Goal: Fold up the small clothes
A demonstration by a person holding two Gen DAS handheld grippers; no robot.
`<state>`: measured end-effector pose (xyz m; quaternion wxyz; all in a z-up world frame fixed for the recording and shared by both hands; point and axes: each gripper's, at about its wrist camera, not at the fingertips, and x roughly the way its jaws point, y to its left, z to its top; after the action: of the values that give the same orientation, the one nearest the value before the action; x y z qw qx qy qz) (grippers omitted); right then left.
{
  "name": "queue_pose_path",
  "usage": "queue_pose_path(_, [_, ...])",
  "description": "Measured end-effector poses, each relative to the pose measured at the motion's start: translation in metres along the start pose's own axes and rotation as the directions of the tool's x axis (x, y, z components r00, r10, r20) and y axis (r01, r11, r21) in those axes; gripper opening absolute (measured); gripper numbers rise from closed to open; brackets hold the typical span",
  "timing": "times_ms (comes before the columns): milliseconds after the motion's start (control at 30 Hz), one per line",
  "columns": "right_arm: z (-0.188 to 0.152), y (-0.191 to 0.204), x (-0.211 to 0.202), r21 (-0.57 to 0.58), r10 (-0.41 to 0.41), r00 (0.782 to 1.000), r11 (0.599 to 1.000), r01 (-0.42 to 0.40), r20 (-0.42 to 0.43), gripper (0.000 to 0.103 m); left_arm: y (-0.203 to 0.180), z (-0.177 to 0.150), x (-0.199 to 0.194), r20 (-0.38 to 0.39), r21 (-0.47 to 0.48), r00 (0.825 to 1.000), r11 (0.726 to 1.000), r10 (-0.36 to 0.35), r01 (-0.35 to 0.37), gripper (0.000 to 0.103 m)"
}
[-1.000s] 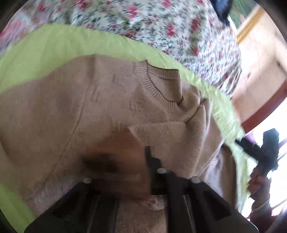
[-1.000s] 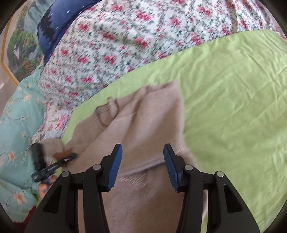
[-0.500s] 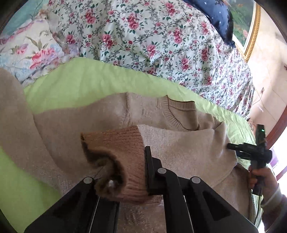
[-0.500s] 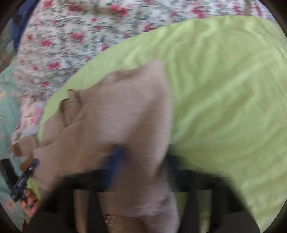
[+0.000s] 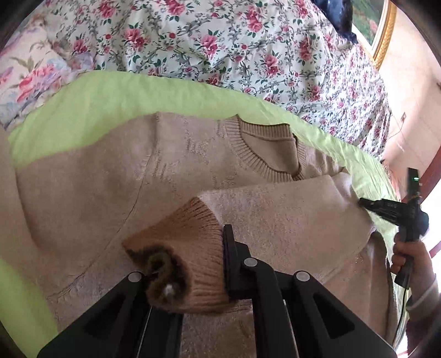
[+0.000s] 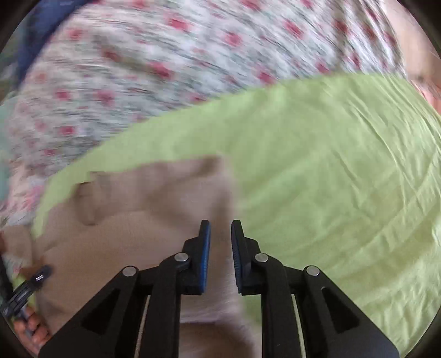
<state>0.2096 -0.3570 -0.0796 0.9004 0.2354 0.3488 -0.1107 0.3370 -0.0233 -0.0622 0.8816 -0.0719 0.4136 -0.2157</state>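
A small beige knit sweater (image 5: 91, 192) lies on a lime-green sheet (image 5: 91, 102), ribbed neckline (image 5: 264, 162) at the far side. My left gripper (image 5: 190, 261) is shut on the ribbed cuff (image 5: 190, 236) of the right sleeve (image 5: 289, 214), which is drawn across the sweater's chest. In the blurred right wrist view, my right gripper (image 6: 220, 247) hovers at the sweater's right edge (image 6: 154, 198), its blue-padded jaws narrowly apart with only a strip of fabric showing between them. The right gripper also shows in the left wrist view (image 5: 397, 212).
A floral bedspread (image 5: 220, 46) lies behind the green sheet, with a floral pillow (image 5: 30, 74) at the left and a dark blue pillow (image 5: 339, 19) at the back. Bare green sheet (image 6: 344, 179) spreads right of the sweater.
My left gripper has pulled the sleeve cuff further across the chest. My right gripper has narrowed its jaws from wide open and shifted to the sweater's right edge.
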Motion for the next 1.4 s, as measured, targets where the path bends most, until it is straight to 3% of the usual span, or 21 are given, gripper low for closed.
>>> queue_pose_path(100, [-0.013,0.031,0.019,-0.069,0.137,0.983,0.987,-0.146,-0.121,0.040,-0.001,-0.002,0.002,-0.009,0.003,1.000,1.000,0.011,-0.011,0.008])
queue_pose_path(133, [-0.020,0.034,0.029,-0.069,0.136,0.976,0.986,-0.150,-0.170,0.040,-0.001,-0.002,0.002,-0.012,0.006,1.000,1.000,0.018,-0.018,0.008])
queue_pose_path(200, [-0.031,0.026,0.043,-0.094,0.048,0.976,0.993,-0.069,-0.212,0.039,-0.002,-0.002,0.000,-0.014,0.006,1.000,1.000,0.023,-0.023,0.008])
queue_pose_path(367, [-0.030,0.006,0.004,0.029,0.047,0.991,0.999,-0.043,-0.126,0.042,0.016,-0.016,-0.030,-0.009,0.020,0.998,0.997,0.069,-0.069,0.017])
queue_pose_path(500, [-0.038,0.018,-0.035,0.027,0.174,0.980,0.985,-0.172,-0.100,0.052,0.053,-0.028,-0.073,0.021,-0.054,0.991,0.989,0.135,-0.134,0.018])
queue_pose_path(600, [-0.053,0.047,-0.050,-0.003,0.244,0.963,0.969,-0.245,-0.112,0.055,0.086,-0.032,-0.107,0.062,-0.153,0.980,0.972,0.187,-0.176,0.045])
queue_pose_path(667, [-0.067,0.067,-0.058,-0.012,0.286,0.950,0.957,-0.290,-0.127,0.056,0.112,-0.032,-0.130,0.098,-0.228,0.963,0.947,0.253,-0.225,0.065])
queue_pose_path(767, [-0.081,0.088,-0.063,-0.028,0.319,0.934,0.945,-0.327,-0.159,0.056,0.151,-0.025,-0.153,0.125,-0.328,0.932,0.901,0.340,-0.285,0.076])
queue_pose_path(900, [-0.098,0.099,-0.065,-0.033,0.333,0.920,0.937,-0.347,-0.205,0.056,0.214,-0.015,-0.172,0.129,-0.485,0.886,0.808,0.445,-0.334,0.078])
queue_pose_path(967, [-0.104,0.101,-0.063,-0.035,0.326,0.917,0.939,-0.343,-0.228,0.056,0.249,-0.005,-0.182,0.125,-0.554,0.851,0.748,0.510,-0.367,0.078])
queue_pose_path(1033, [-0.107,0.104,-0.059,-0.036,0.314,0.918,0.942,-0.332,-0.244,0.056,0.275,0.008,-0.191,0.133,-0.593,0.820,0.708,0.556,-0.383,0.078])
queue_pose_path(1133, [-0.110,0.107,-0.056,-0.036,0.302,0.918,0.946,-0.322,-0.256,0.056,0.302,0.028,-0.203,0.167,-0.621,0.793,0.687,0.586,-0.376,0.080])
queue_pose_path(1200, [-0.109,0.108,-0.056,-0.027,0.310,0.917,0.945,-0.327,-0.253,0.056,0.313,0.041,-0.205,0.170,-0.615,0.781,0.684,0.600,-0.392,0.078])
queue_pose_path(1233, [-0.109,0.109,-0.057,-0.026,0.313,0.916,0.944,-0.329,-0.249,0.056,0.316,0.046,-0.204,0.171,-0.607,0.774,0.684,0.609,-0.405,0.066])
queue_pose_path(1267, [-0.108,0.110,-0.058,-0.029,0.316,0.917,0.943,-0.333,-0.244,0.056,0.317,0.050,-0.204,0.179,-0.589,0.780,0.700,0.600,-0.404,0.027])
queue_pose_path(1300, [-0.107,0.111,-0.059,-0.031,0.319,0.918,0.942,-0.335,-0.237,0.056,0.316,0.053,-0.203,0.180,-0.575,0.793,0.716,0.582,-0.395,0.005])
queue_pose_path(1333, [-0.106,0.112,-0.061,-0.031,0.325,0.917,0.940,-0.340,-0.232,0.056,0.311,0.054,-0.205,0.191,-0.561,0.803,0.734,0.565,-0.383,0.007])
queue_pose_path(1400, [-0.106,0.112,-0.062,-0.026,0.331,0.916,0.938,-0.346,-0.227,0.056,0.291,0.052,-0.212,0.233,-0.520,0.790,0.759,0.567,-0.392,0.007])
